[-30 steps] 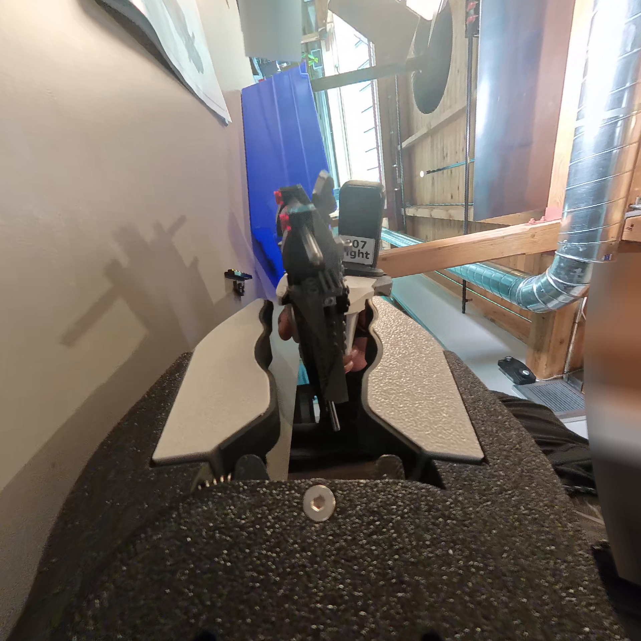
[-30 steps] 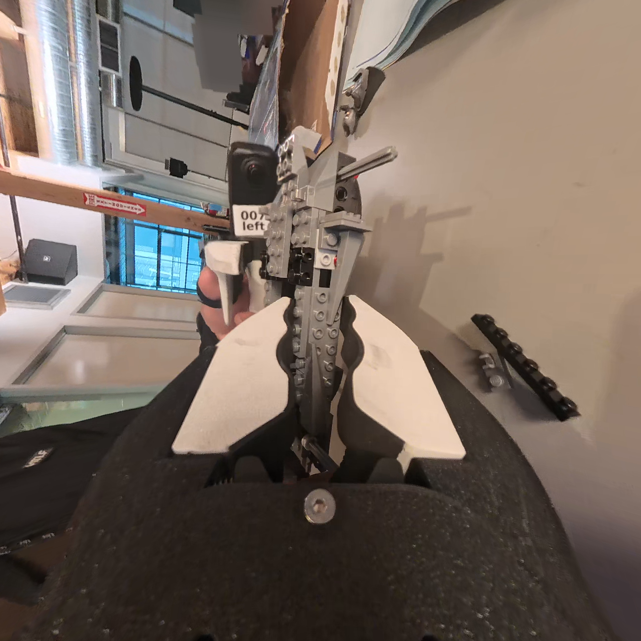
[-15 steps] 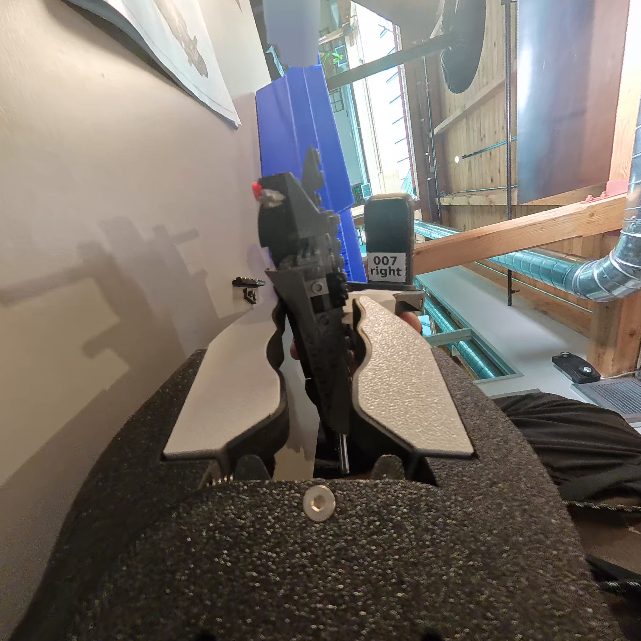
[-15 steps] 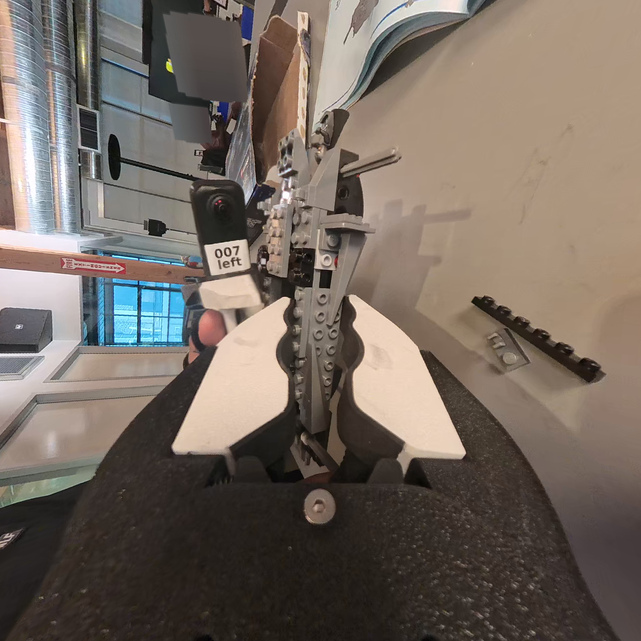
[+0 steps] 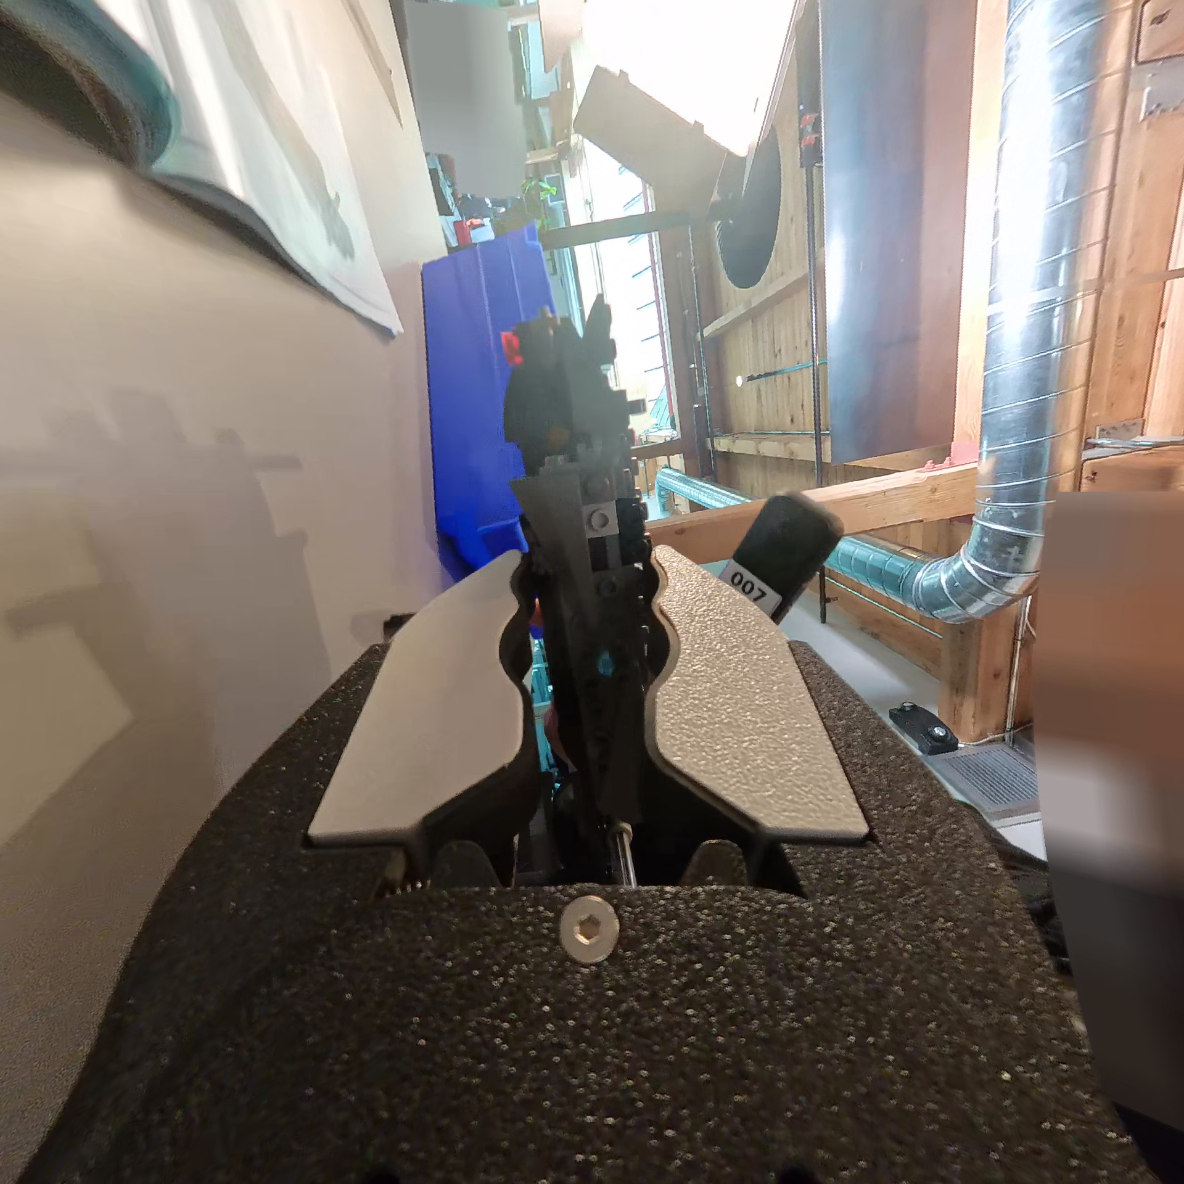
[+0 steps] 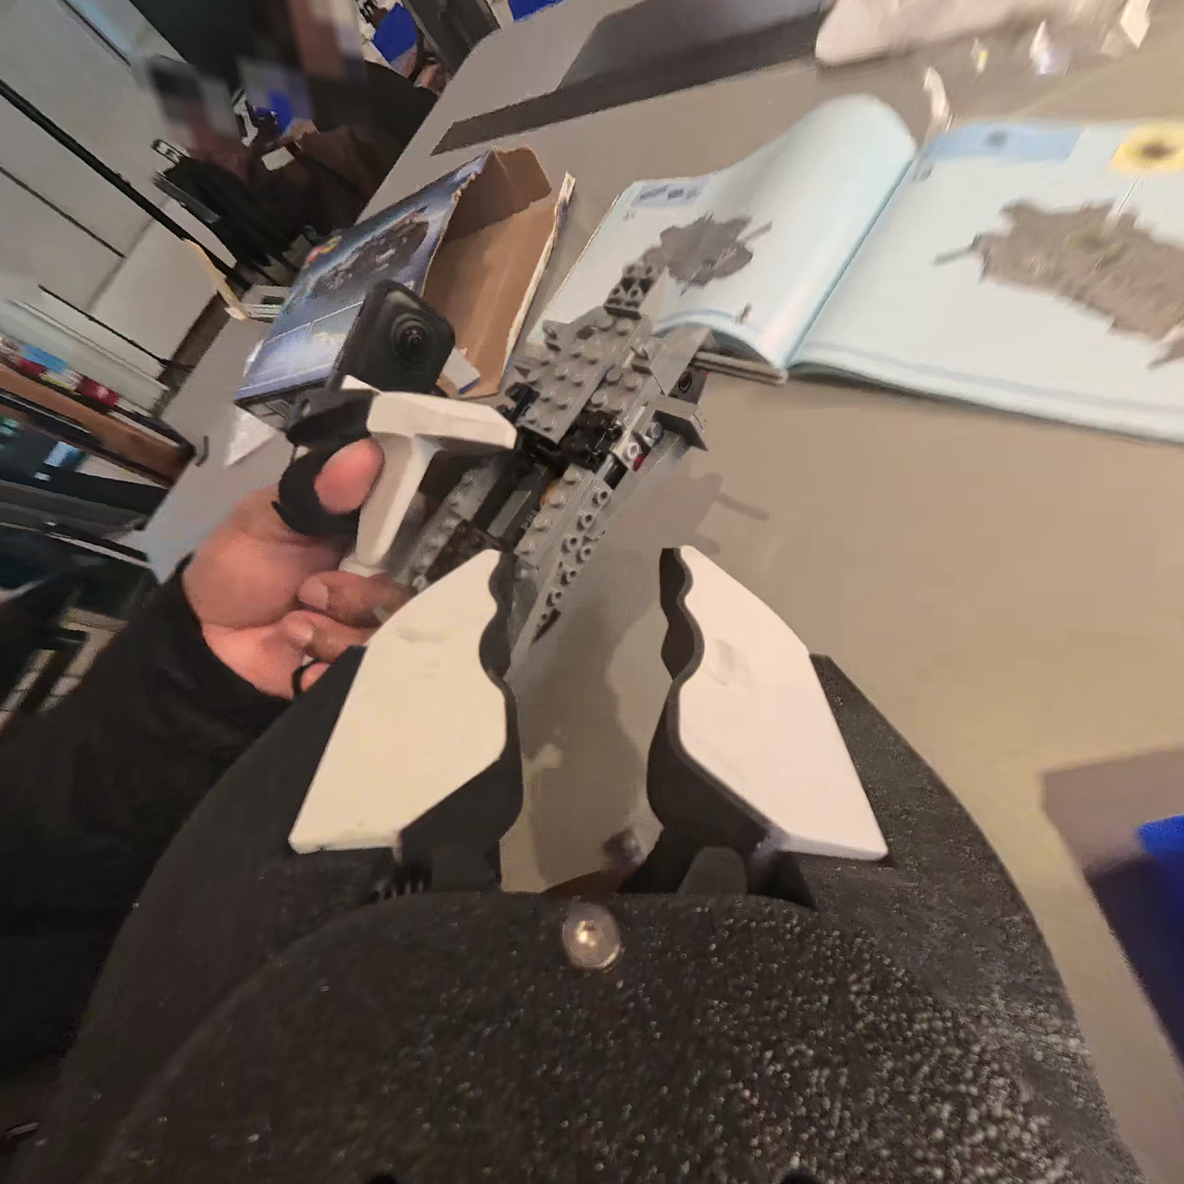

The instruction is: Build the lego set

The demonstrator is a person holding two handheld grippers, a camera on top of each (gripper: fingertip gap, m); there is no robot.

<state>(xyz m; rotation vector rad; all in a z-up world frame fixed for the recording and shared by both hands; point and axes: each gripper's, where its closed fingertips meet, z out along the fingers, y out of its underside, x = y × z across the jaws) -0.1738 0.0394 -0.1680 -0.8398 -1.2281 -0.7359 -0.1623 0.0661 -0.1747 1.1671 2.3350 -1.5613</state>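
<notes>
Presently, the left gripper (image 5: 586,570) is clenched on the grey brick model (image 5: 580,512), both pads pressed against its hull; right gripper (image 6: 583,564) stands released, the model (image 6: 576,461) just ahead beside its left fingertip; instruction booklet (image 6: 897,269) and cardboard box (image 6: 487,256) lie beyond on the table (image 6: 897,544)

Left gripper (image 5: 586,564): pale textured fingers (image 5: 724,692) nearly closed, both pressing a dark grey brick-built model (image 5: 592,551). Bare hand (image 6: 269,576) in black sleeve works its handle. Right gripper (image 6: 583,564): white fingers (image 6: 756,692) spread apart, right pad clear of the model.
</notes>
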